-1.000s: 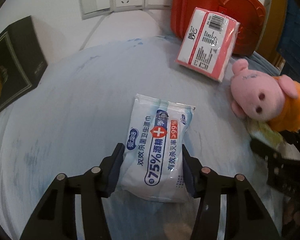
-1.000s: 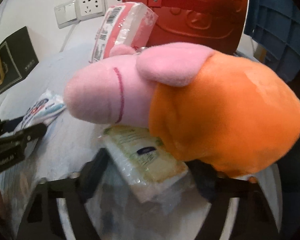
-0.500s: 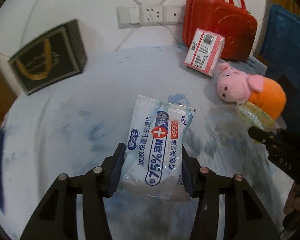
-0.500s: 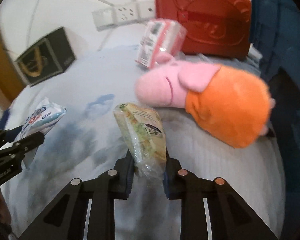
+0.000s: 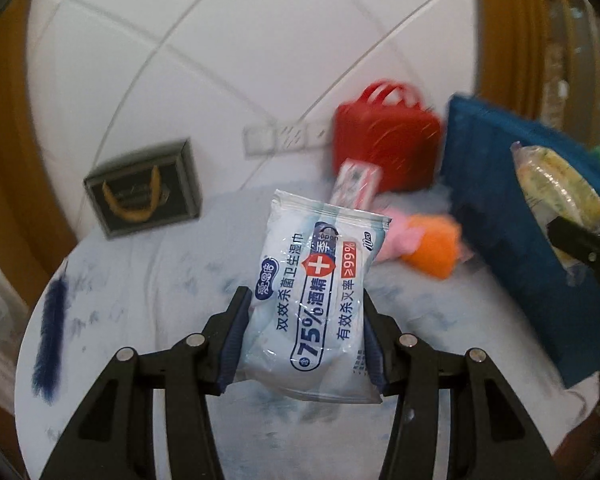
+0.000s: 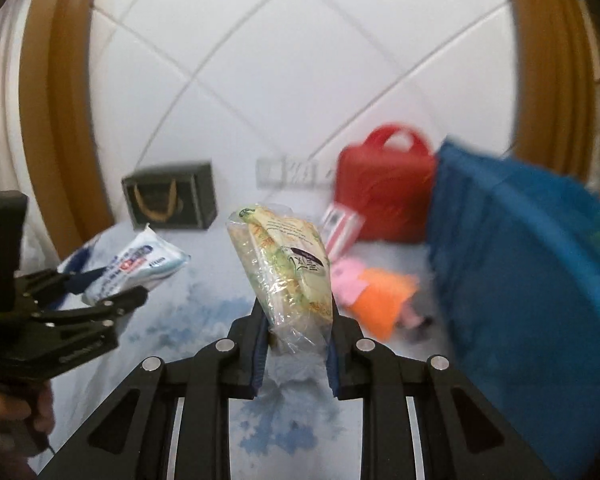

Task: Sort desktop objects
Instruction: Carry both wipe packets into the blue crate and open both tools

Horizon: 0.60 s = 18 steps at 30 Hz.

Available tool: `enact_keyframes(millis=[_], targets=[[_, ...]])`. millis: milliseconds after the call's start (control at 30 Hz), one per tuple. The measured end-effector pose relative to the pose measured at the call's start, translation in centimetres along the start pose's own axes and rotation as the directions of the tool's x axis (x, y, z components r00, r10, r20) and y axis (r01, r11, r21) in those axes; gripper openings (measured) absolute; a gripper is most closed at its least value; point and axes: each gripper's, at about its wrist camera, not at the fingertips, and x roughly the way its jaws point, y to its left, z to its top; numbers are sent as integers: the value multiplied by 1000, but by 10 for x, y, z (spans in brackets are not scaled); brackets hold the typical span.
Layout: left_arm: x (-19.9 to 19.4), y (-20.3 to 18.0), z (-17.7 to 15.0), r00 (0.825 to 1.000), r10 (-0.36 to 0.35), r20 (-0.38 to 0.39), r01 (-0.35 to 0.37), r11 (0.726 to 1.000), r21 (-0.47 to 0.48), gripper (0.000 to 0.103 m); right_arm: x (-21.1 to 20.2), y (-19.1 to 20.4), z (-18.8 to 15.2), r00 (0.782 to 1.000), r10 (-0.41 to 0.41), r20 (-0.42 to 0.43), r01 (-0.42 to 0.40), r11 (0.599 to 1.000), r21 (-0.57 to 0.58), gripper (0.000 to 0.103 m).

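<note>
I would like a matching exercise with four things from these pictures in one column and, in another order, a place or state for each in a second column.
Things:
1. wet wipes pack
2. green-yellow packet
3. plush pig
4. red case

Places or states:
A. lying on the table
B. clamped in the left gripper
C. standing against the tiled wall
D. clamped in the right gripper

Pairs: 1-B, 2-D, 3-A, 4-C

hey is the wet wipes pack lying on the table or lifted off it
Lifted. The left gripper clamps the wipes pack, which hangs above the table.
</note>
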Motion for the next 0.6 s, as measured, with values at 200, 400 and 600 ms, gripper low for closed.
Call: enact_keyframes(millis=[200, 400, 600], targets=[[-53, -66, 24, 987, -111, 114, 106, 993, 51, 50, -99, -37, 11, 984, -123, 128, 120, 992, 30, 24], [-97, -166, 46, 948, -225, 224, 206, 973, 105, 50, -174, -117, -4, 943, -255, 214, 247, 967, 66, 24], [-130, -296, 58, 912, -303, 278, 270, 951, 150, 50, -224, -223, -32, 919, -325, 224, 310, 946, 100, 24]])
